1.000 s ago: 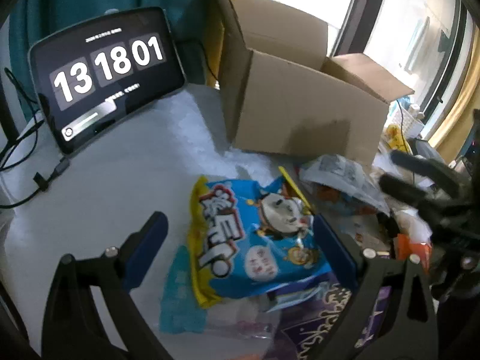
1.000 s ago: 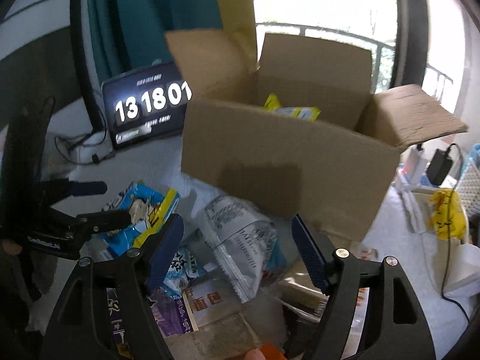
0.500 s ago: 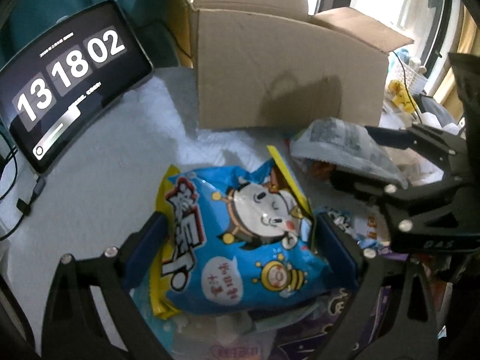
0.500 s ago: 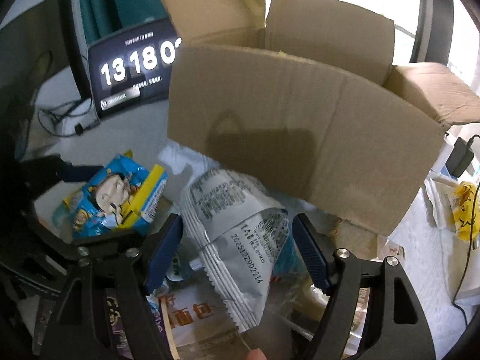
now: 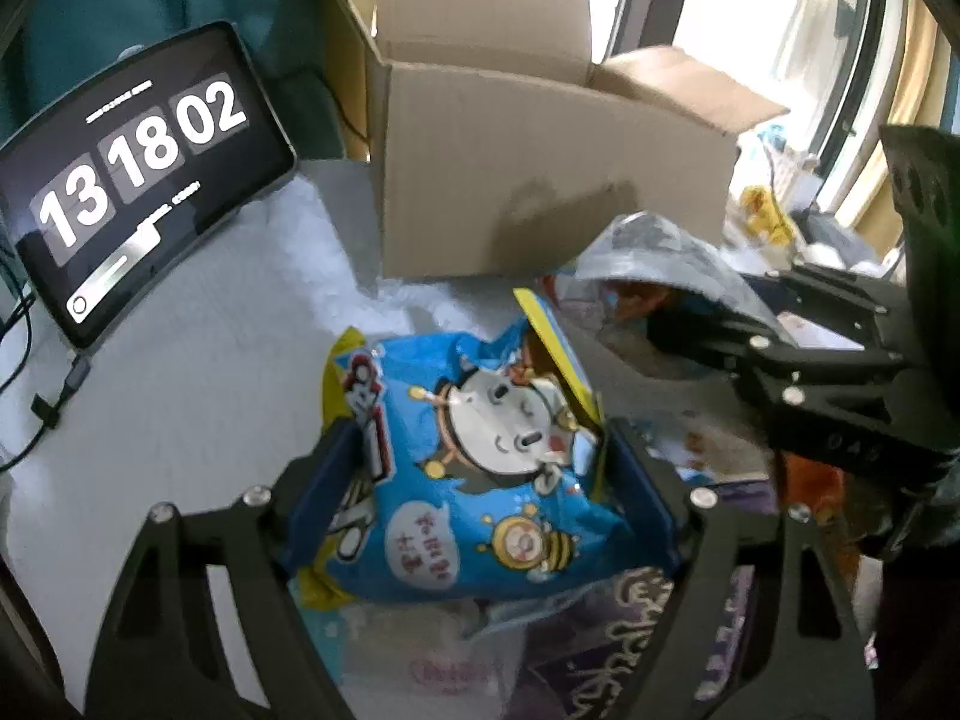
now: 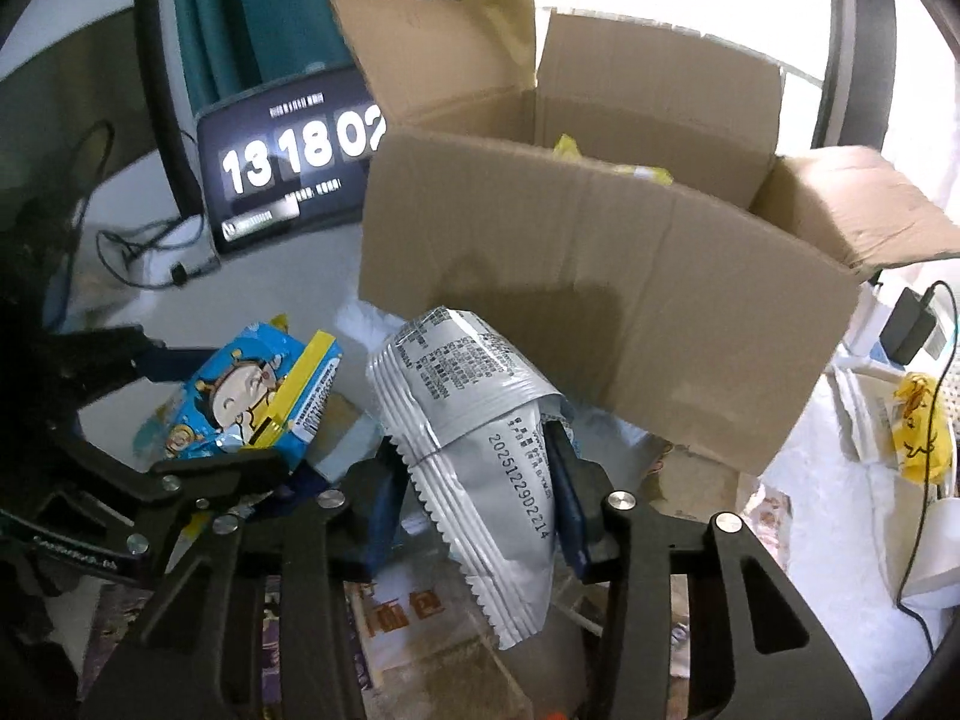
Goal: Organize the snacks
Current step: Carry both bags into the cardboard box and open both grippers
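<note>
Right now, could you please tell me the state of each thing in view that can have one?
cardboard box: flaps open, a yellow packet inside.
tablet: switched on, showing a clock, cable plugged in.
blue snack bag: sealed, between the closing left gripper's pads.
silver snack packet: sealed, squeezed between the closing right gripper's pads.
</note>
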A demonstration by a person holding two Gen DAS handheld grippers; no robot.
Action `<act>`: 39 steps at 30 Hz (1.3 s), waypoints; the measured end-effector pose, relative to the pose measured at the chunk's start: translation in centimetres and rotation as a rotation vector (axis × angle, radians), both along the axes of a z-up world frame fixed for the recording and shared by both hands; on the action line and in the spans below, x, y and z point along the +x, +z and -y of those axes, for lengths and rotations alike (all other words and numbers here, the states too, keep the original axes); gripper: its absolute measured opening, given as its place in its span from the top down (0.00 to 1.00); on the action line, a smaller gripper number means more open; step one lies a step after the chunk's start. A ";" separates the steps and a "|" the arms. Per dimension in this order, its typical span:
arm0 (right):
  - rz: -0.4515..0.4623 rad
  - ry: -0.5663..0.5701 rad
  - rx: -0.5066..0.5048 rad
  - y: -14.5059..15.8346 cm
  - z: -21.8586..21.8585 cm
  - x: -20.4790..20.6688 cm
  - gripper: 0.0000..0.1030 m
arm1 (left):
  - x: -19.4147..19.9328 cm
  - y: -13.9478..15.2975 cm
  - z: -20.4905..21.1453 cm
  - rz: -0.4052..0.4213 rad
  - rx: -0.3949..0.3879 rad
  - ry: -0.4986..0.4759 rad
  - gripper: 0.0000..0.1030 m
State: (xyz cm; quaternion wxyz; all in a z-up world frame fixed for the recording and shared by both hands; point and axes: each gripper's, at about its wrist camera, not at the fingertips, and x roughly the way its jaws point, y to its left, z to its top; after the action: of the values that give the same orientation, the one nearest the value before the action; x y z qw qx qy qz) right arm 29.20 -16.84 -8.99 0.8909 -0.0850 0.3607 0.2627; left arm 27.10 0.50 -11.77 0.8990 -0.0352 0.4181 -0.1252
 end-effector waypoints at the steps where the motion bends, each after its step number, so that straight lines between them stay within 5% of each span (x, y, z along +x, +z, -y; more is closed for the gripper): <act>1: 0.006 0.000 0.009 0.4 0.3 -0.2 0.56 | -0.3 0.4 -0.1 0.012 -0.006 0.004 0.20; 21: 0.217 -0.082 0.127 9.6 6.3 -2.7 0.56 | -1.3 8.1 -1.3 0.188 -0.046 0.041 0.32; 39: 0.313 -0.120 0.146 13.5 9.4 -0.4 0.56 | 2.1 14.6 0.8 0.343 -0.017 0.015 0.32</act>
State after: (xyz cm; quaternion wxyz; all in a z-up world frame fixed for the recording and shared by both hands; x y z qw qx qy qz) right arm 28.77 -26.25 4.52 0.9540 -0.0384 0.2021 0.2181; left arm 29.24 -0.31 2.81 0.9578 -0.0241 0.2570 -0.1265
